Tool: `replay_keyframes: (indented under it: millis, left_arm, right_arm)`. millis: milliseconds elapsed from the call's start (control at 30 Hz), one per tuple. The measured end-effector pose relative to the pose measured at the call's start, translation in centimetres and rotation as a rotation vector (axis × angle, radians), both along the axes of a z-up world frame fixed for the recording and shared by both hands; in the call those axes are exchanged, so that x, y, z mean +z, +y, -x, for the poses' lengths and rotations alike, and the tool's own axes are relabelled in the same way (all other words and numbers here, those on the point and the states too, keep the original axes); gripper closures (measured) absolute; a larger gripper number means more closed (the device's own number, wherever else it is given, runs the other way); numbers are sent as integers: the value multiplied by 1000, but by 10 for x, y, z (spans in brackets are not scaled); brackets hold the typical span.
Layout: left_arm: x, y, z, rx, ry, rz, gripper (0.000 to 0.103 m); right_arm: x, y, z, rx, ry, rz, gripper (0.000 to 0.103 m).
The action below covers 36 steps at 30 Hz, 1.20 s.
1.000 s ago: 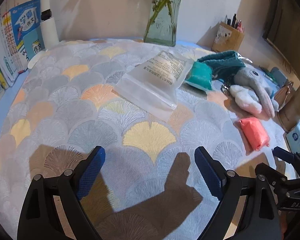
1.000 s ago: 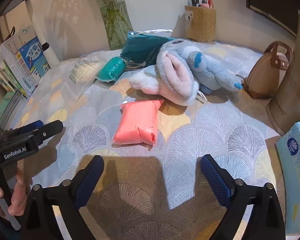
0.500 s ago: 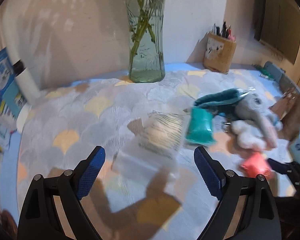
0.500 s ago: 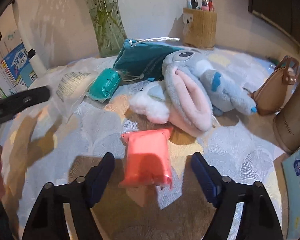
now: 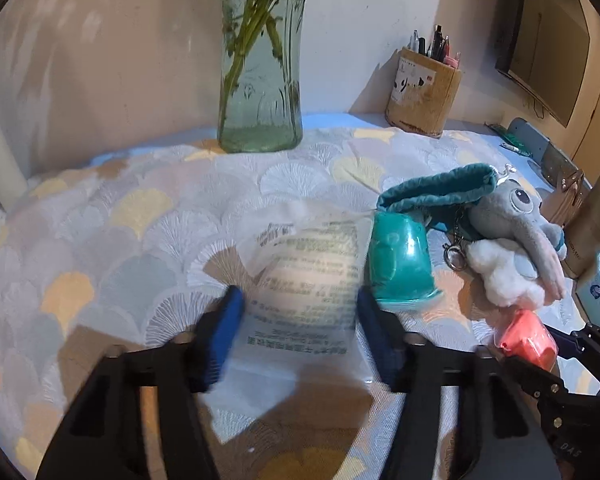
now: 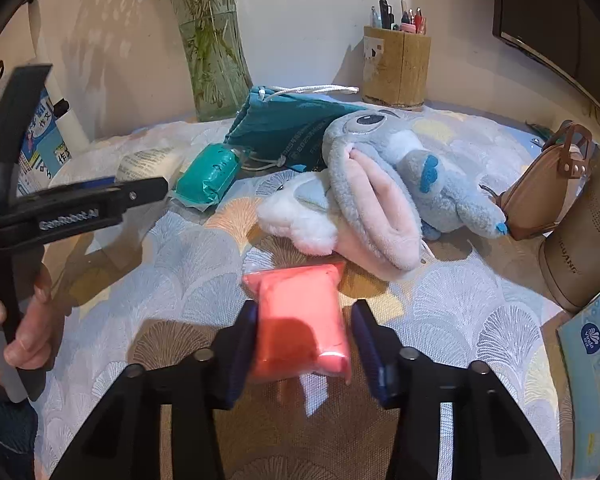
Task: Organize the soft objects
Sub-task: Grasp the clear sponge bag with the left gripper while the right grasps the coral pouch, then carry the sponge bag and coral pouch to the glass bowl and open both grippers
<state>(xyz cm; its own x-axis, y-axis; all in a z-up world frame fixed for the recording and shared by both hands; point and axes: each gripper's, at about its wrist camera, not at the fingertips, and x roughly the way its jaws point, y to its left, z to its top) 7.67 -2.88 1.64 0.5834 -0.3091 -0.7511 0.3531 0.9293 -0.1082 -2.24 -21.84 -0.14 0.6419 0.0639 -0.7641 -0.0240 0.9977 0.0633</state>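
Observation:
A clear plastic bag (image 5: 312, 276) with white filling and printed text lies flat on the patterned cloth. My left gripper (image 5: 300, 316) straddles its filled part. Its jaws are closing and the blue pads stand right at the bag's sides. A pink soft packet (image 6: 300, 320) lies between the fingers of my right gripper (image 6: 304, 332), whose jaws are also closing. A thin gap still shows on the packet's right side. A teal packet (image 5: 400, 268) sits just right of the clear bag. Behind it lie a teal drawstring pouch (image 6: 288, 124) and a grey and pink plush toy (image 6: 380, 184).
A glass vase (image 5: 260, 80) with green stems and a wooden pen holder (image 5: 424, 92) stand by the back wall. At the right are a small brown bag (image 6: 548, 192), a beige cylinder (image 6: 580, 260) and a tissue pack (image 6: 592, 360). Books (image 6: 40, 136) stand at the left. A person's hand (image 6: 28, 320) holds the left gripper.
My left gripper has moved forward over the clear bag and its jaws have narrowed around it. My right gripper has come up to the pink packet, and its jaws have narrowed around that.

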Motion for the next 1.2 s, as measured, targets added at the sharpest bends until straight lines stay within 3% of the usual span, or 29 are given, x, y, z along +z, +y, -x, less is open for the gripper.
replay_keyframes:
  millis: [67, 133, 400, 667, 900, 933, 1000, 1033, 1200]
  left_arm:
    - [3, 2, 4, -6, -37, 14, 63]
    - [4, 0, 7, -3, -53, 4, 65]
    - [16, 7, 23, 28, -93, 34, 66]
    - [35, 1, 76, 23, -136, 32, 66]
    - [66, -15, 124, -29, -218, 42, 66]
    - [73, -20, 131, -38, -238, 40, 66]
    - [86, -32, 143, -58, -277, 30, 66]
    - [92, -37, 147, -70, -292, 33, 66]
    - [123, -68, 170, -135, -344, 81, 66]
  right_arm:
    - [0, 0, 0, 5, -2, 0, 62]
    - [0, 1, -1, 10, -3, 0, 62]
    - [8, -3, 12, 73, -75, -70, 64]
    - [19, 17, 30, 171, -166, -33, 64]
    - [35, -7, 56, 158, -215, -178, 64]
    - [37, -15, 59, 160, -198, -250, 64]
    - [41, -40, 65, 170, -164, -500, 64]
    - [47, -48, 69, 153, -172, -524, 64]
    - [85, -67, 97, 115, -292, -434, 64]
